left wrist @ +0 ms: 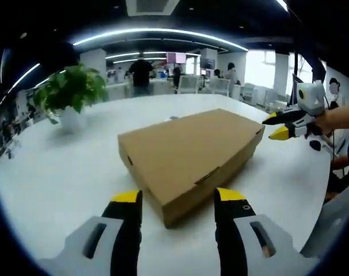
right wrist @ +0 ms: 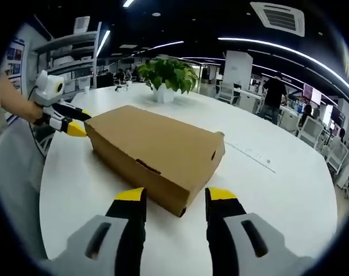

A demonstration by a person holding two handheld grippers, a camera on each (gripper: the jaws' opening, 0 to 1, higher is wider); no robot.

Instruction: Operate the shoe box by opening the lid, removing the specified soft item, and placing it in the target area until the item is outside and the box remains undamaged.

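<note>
The left gripper (left wrist: 177,204) hovers low over the white table (left wrist: 59,172), jaws apart, one yellow tip on either side of the near corner of the shoe box (left wrist: 191,152), not touching it; the right gripper (right wrist: 174,202) stands the same way at the opposite end, jaws apart around that corner, its tips showing near the box's far corner in the left gripper view; the box lies flat in the middle of the table, lid closed; bare tabletop runs all round it to the curved edges; a potted plant (left wrist: 71,92) sits well apart, toward the table's far edge; people and desks stand beyond.
</note>
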